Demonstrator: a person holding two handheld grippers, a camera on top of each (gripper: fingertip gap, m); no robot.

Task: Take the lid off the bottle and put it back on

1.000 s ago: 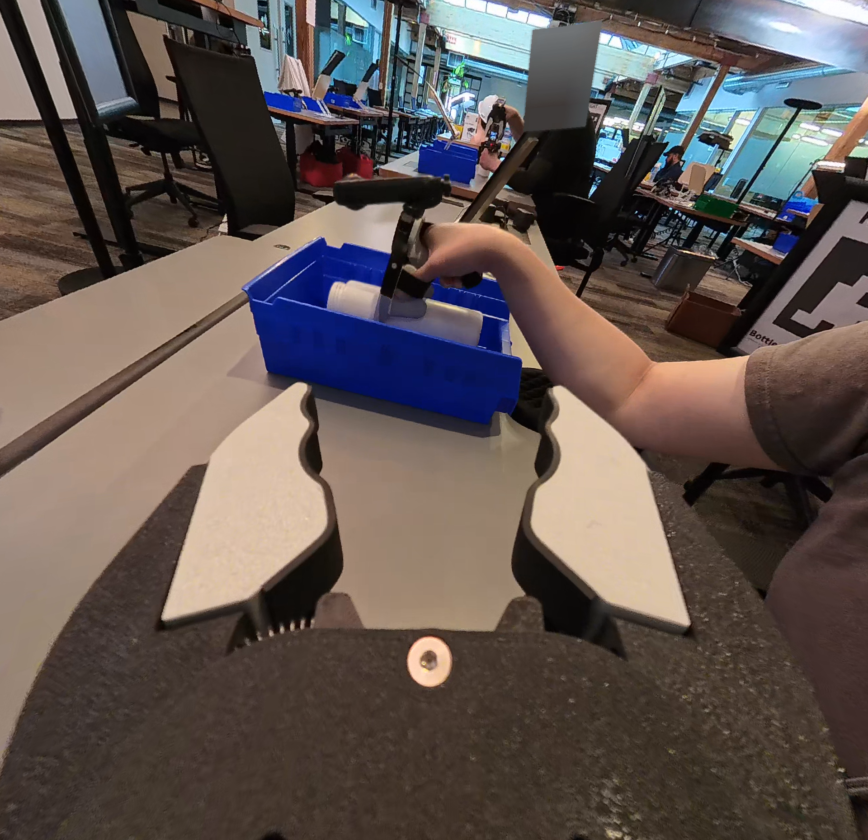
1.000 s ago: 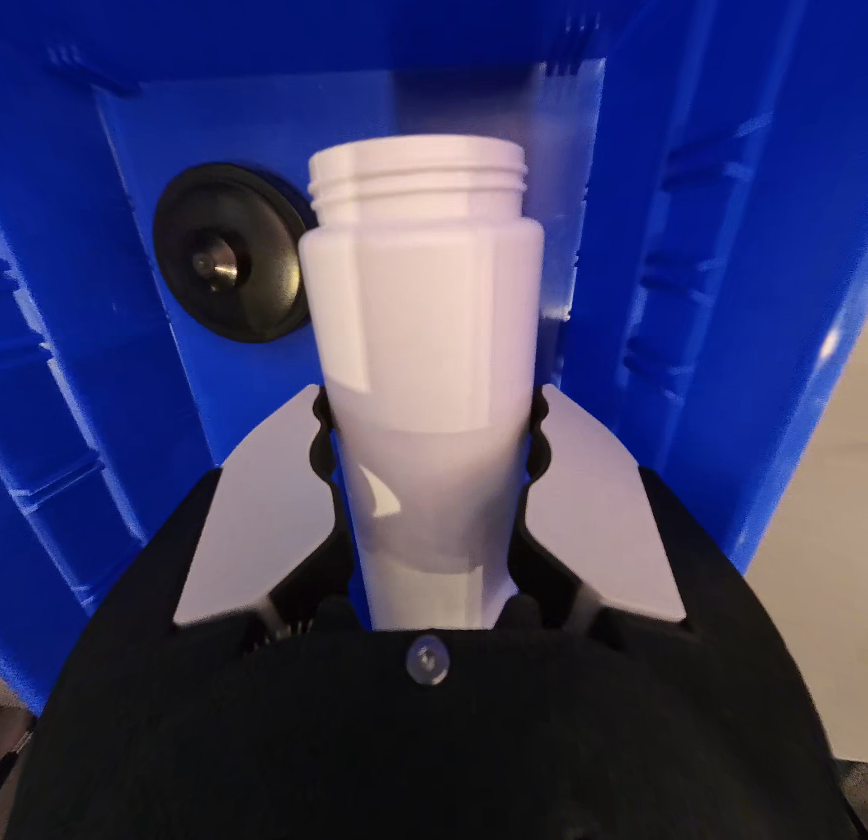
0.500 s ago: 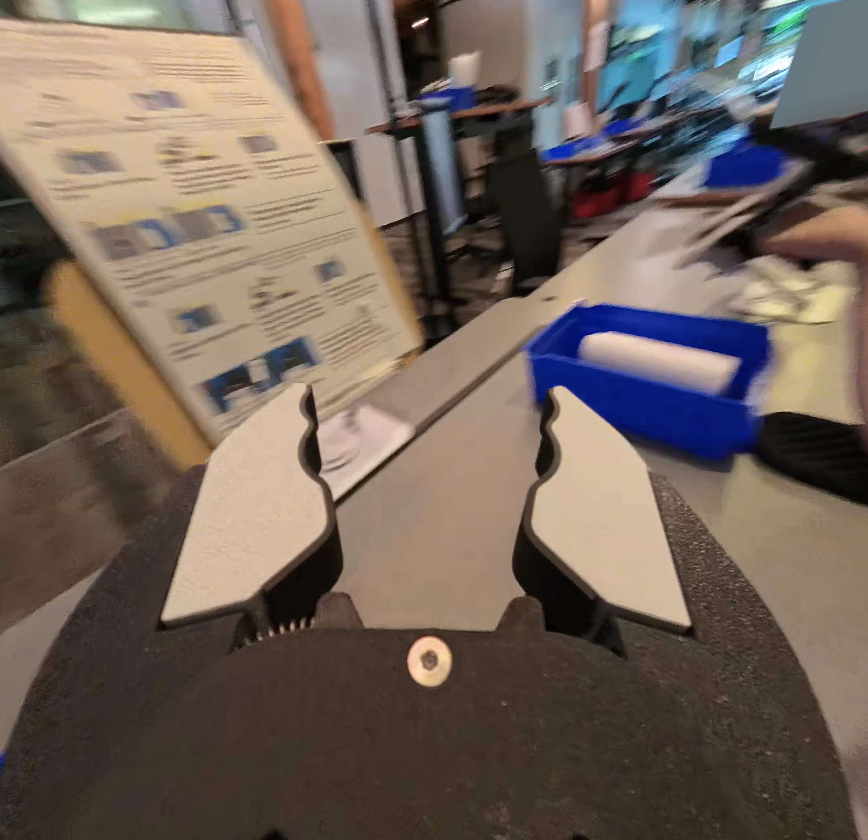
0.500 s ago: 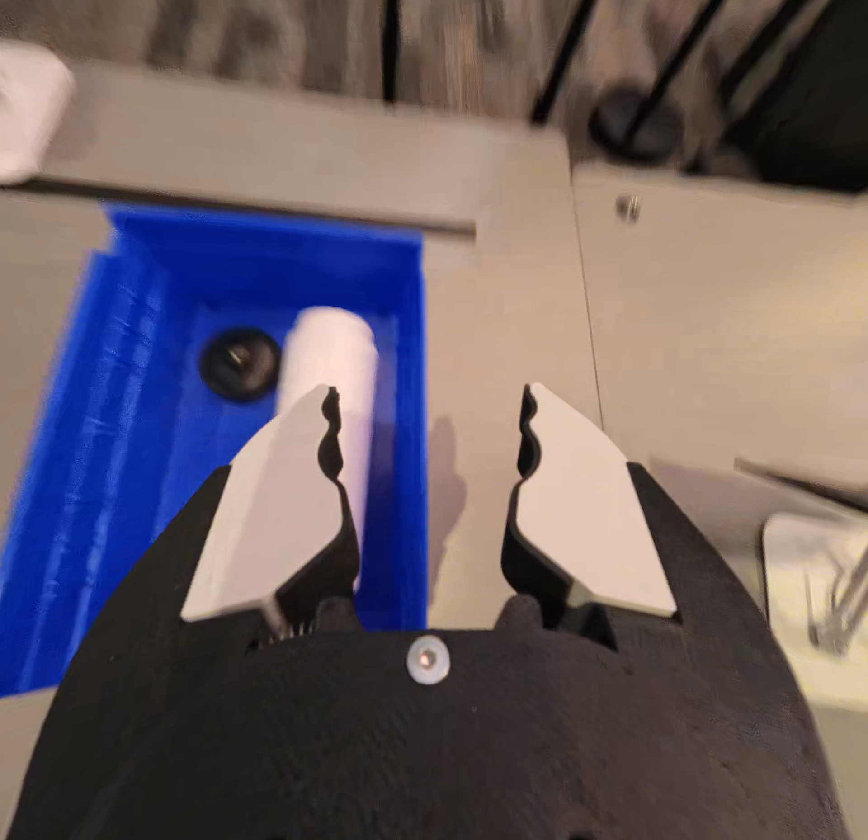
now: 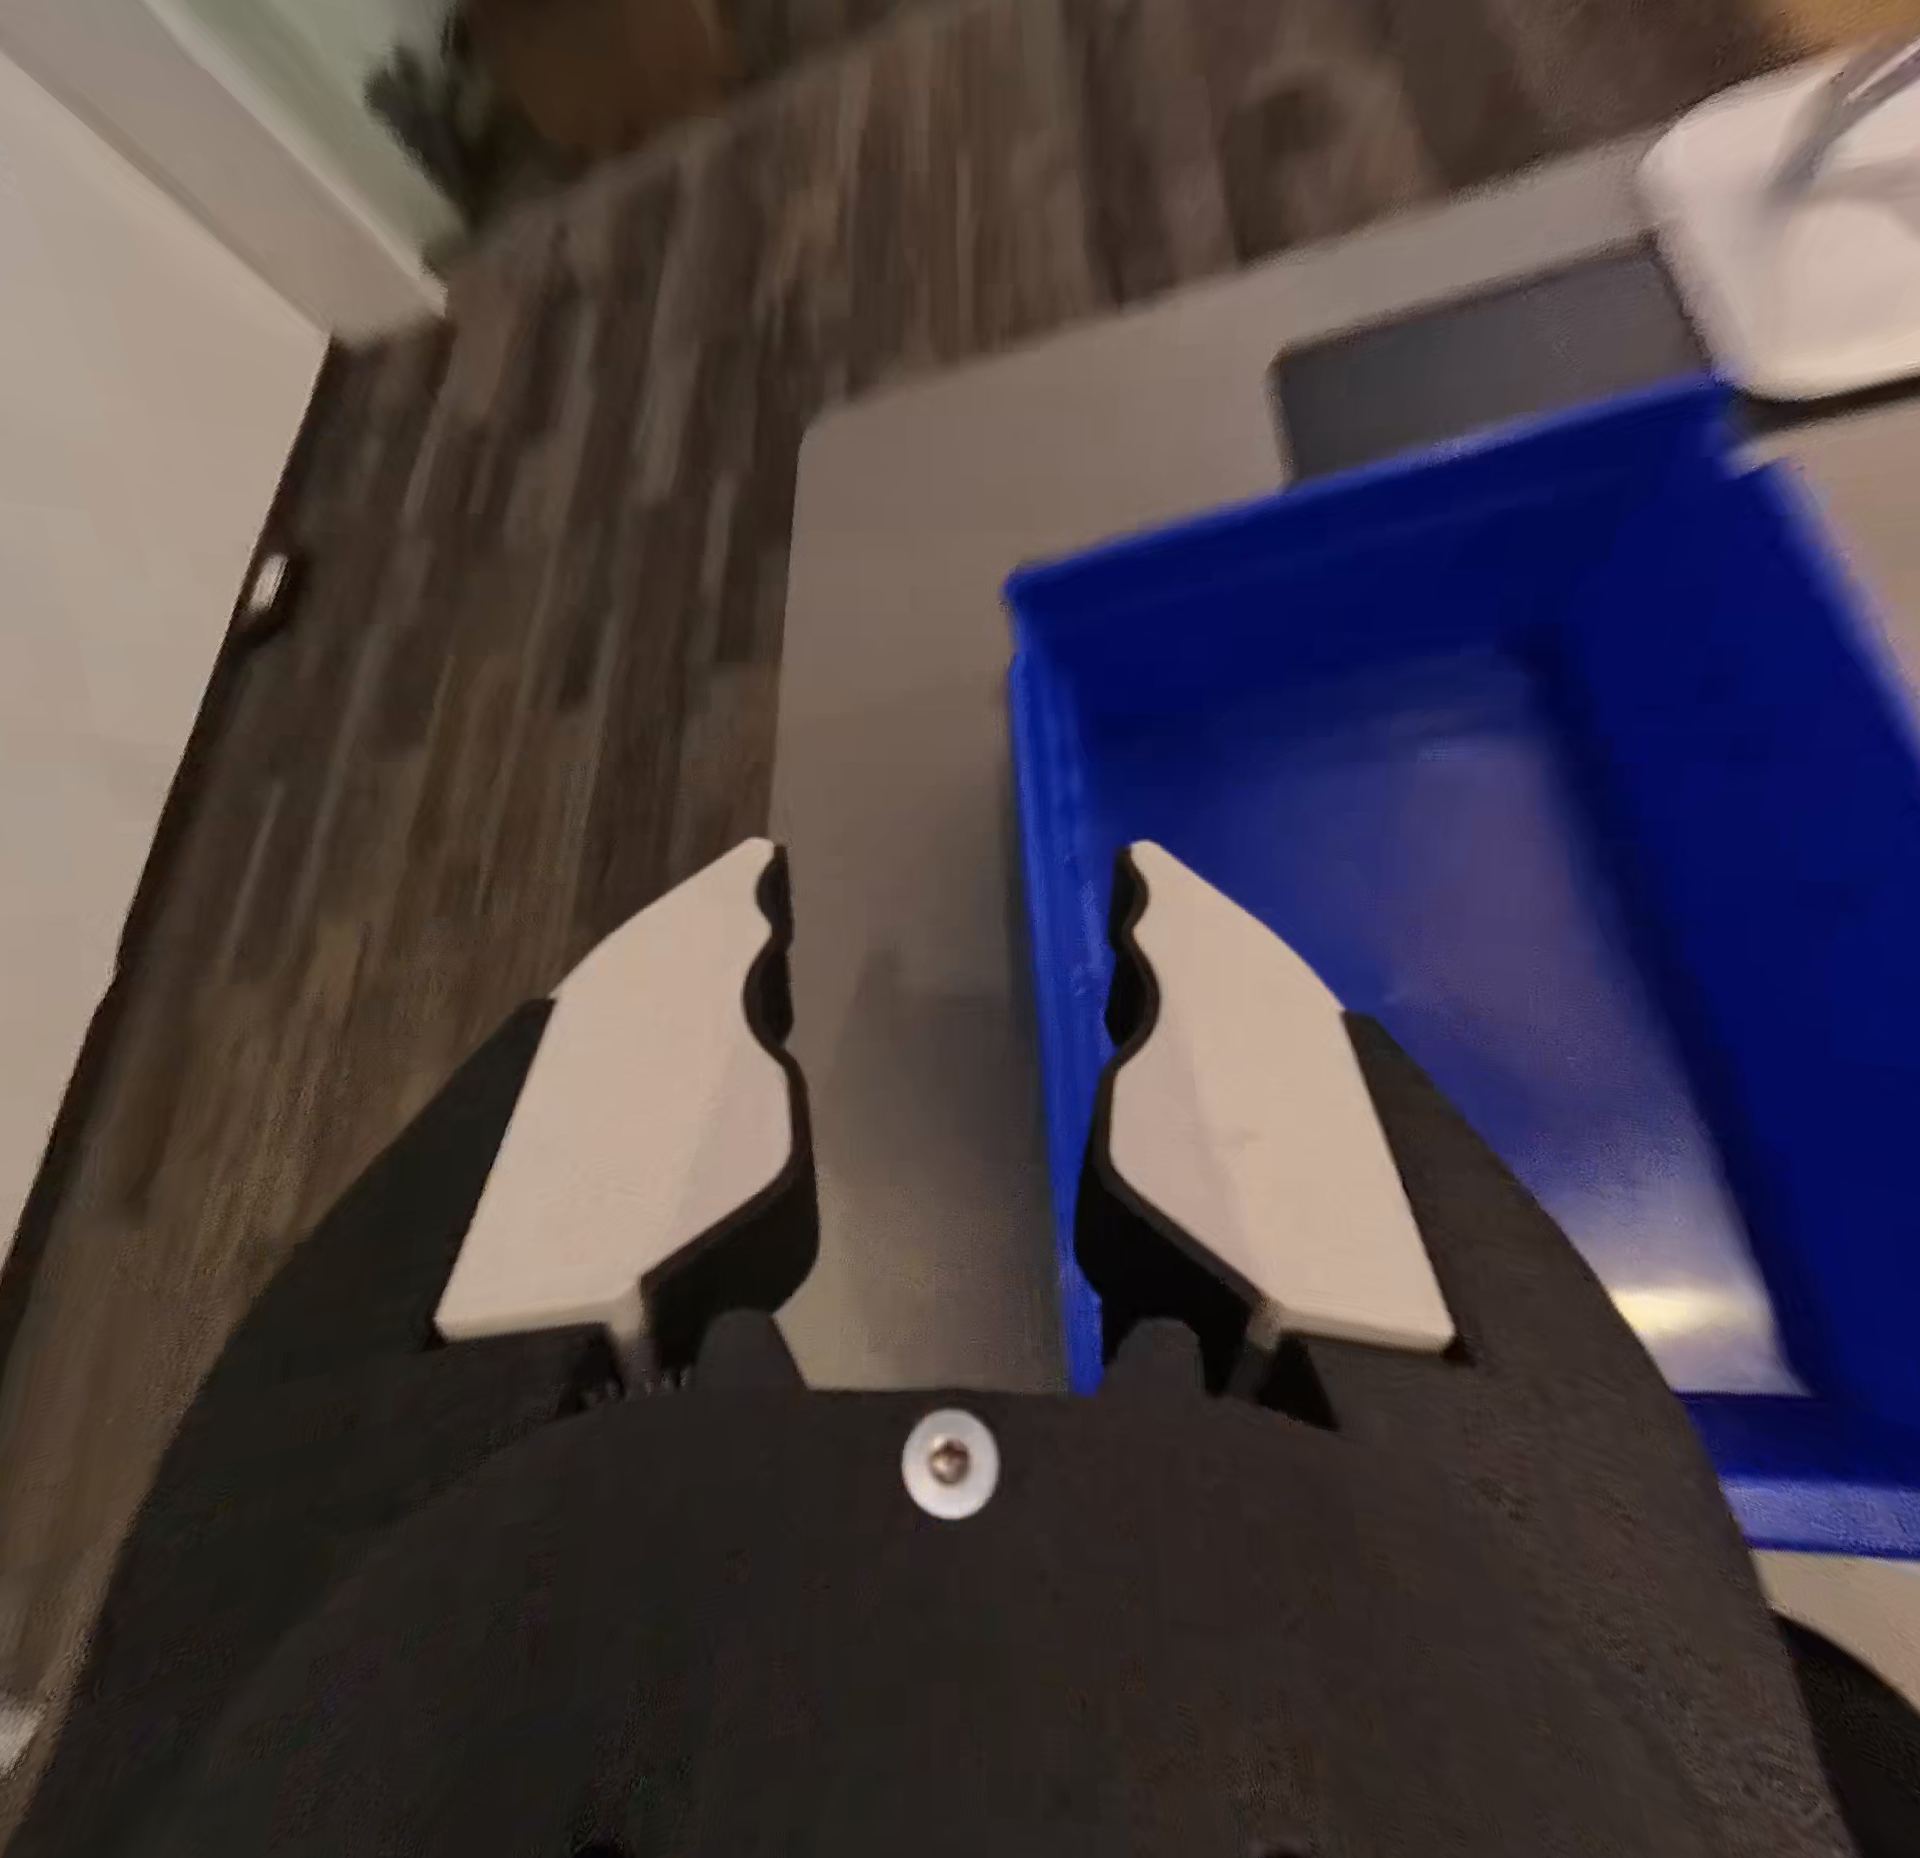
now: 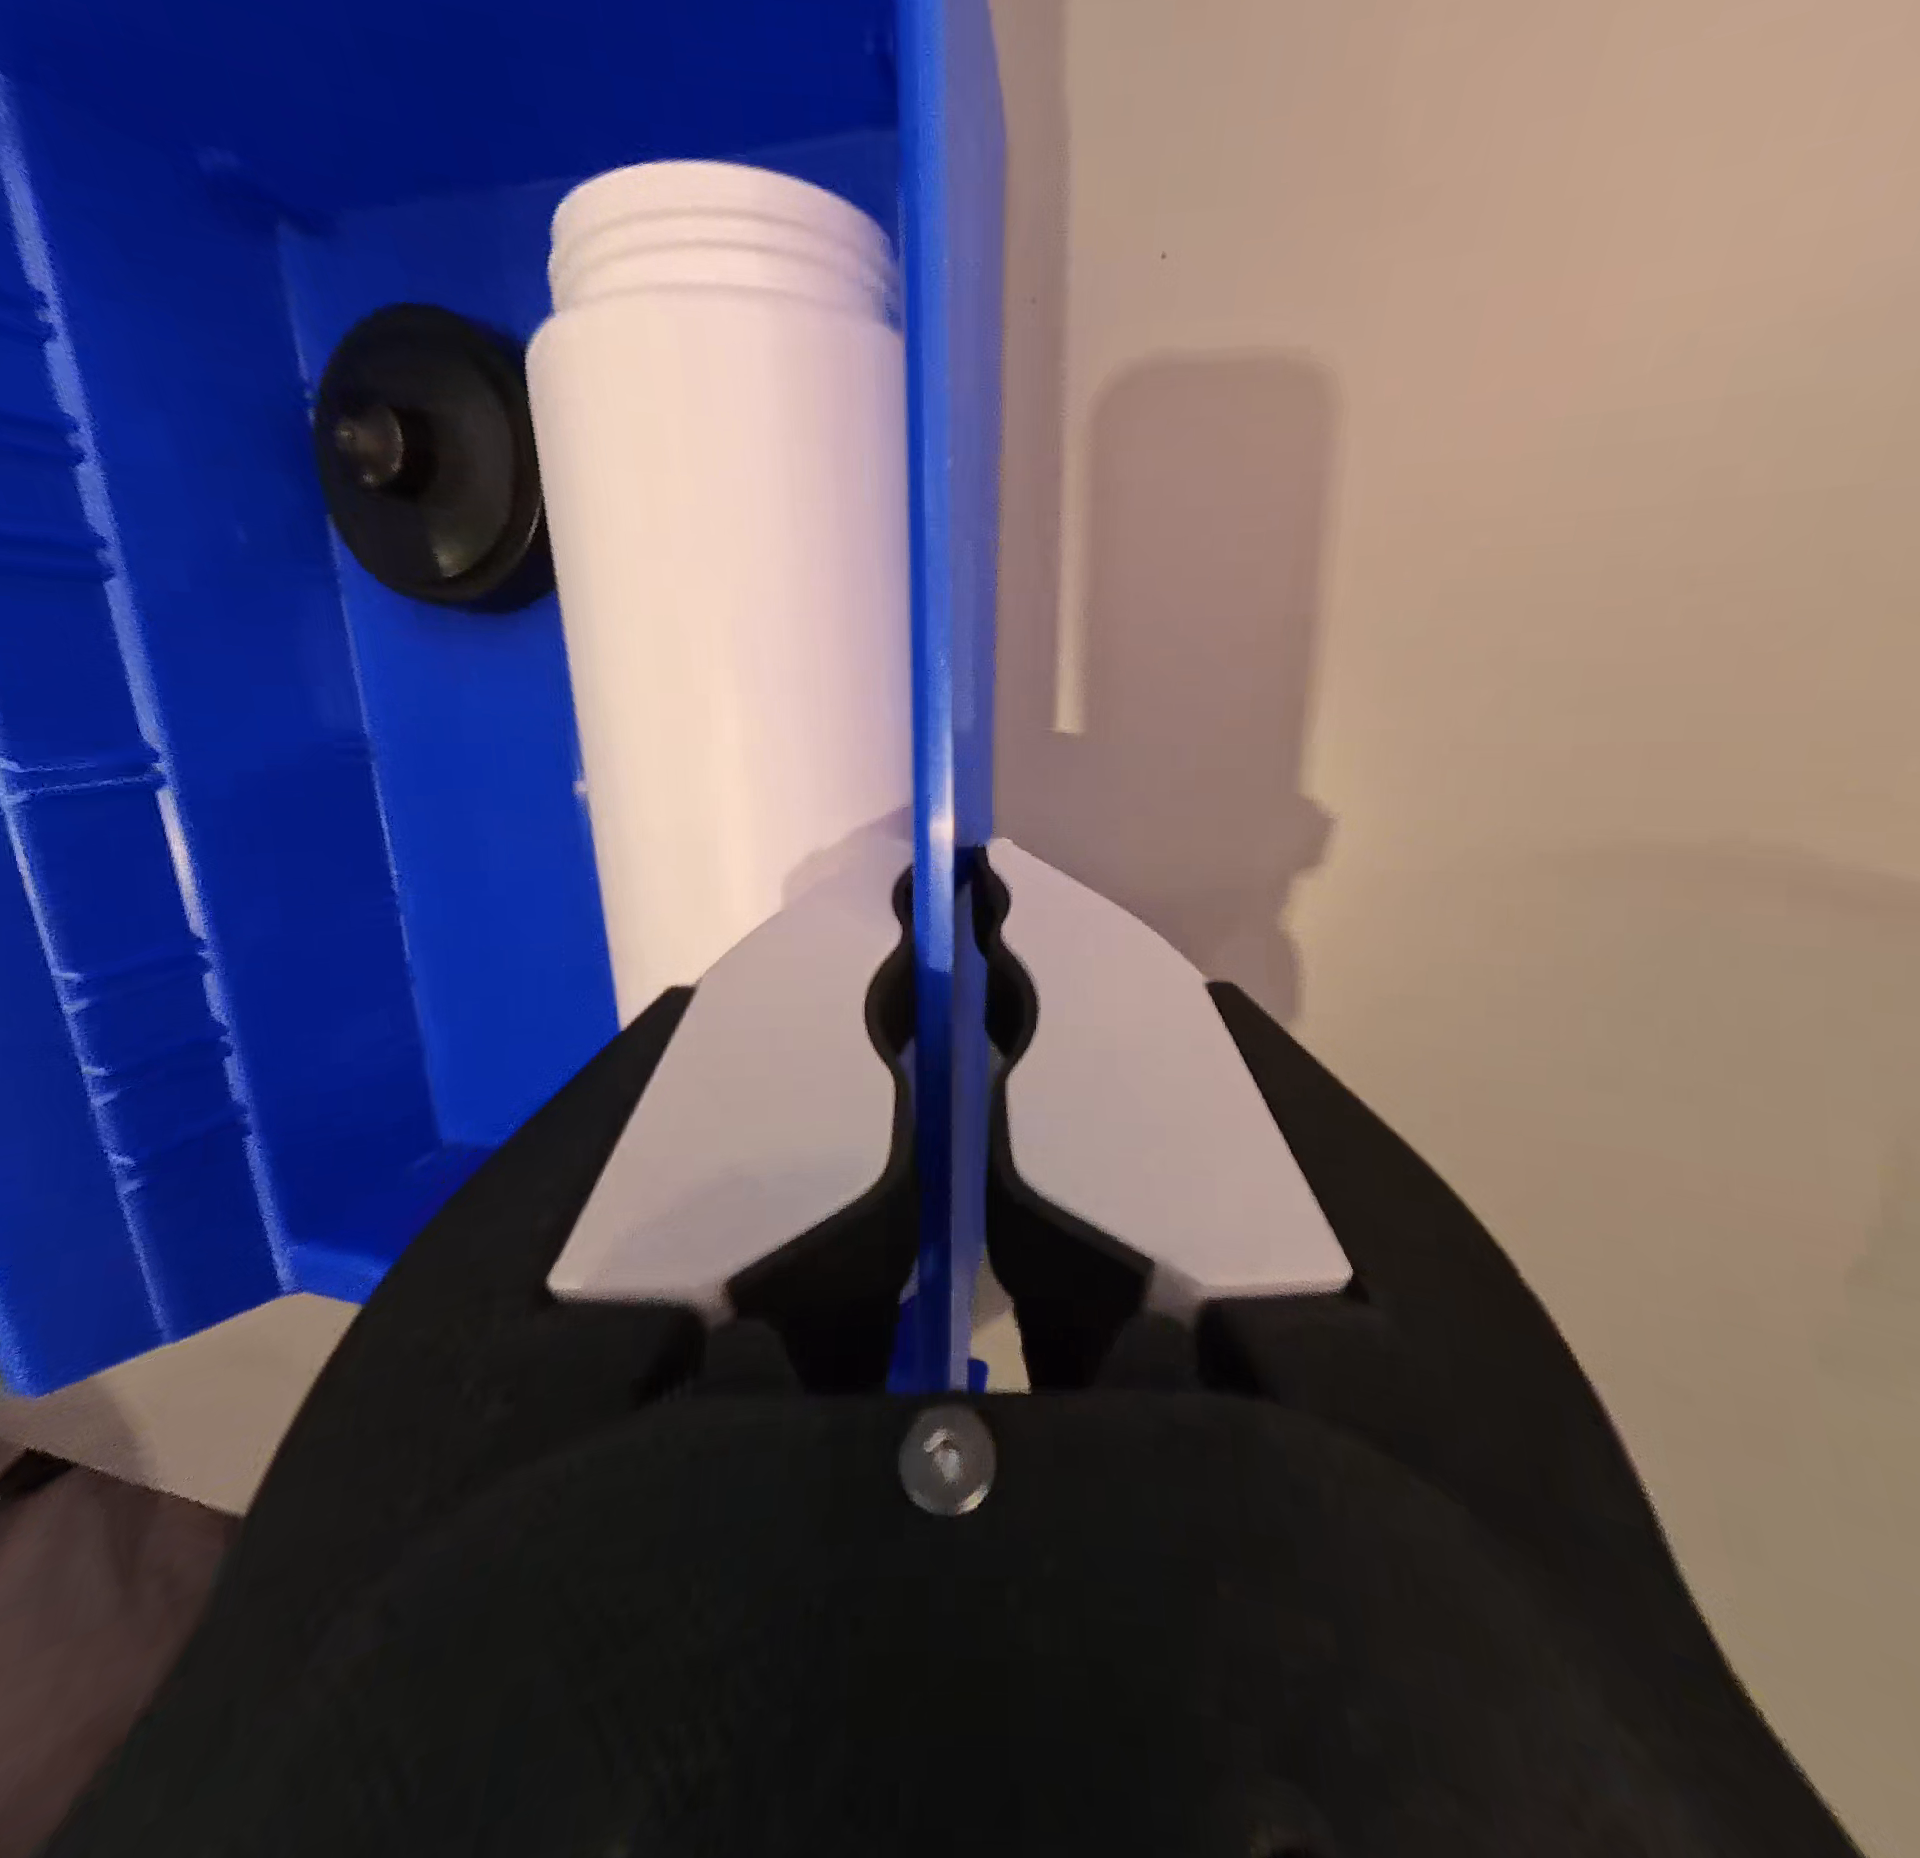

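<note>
In the right wrist view a white bottle lies on its side in a blue bin, its threaded neck bare and pointing away. A black lid lies on the bin floor to its left, touching it. My right gripper is shut on the bin's right wall, one finger inside and one outside. In the left wrist view my left gripper is open and empty above the left wall of the blue bin. That view is blurred and shows neither bottle nor lid.
The bin stands on a grey table whose far edge meets dark wood-pattern floor. A dark flat pad and a white object lie beyond the bin. Bare table lies right of the bin.
My right gripper let go of the bottle, rose away open, then came down and shut on the bin's right wall. My left gripper swung from facing the room to above the bin's left wall.
</note>
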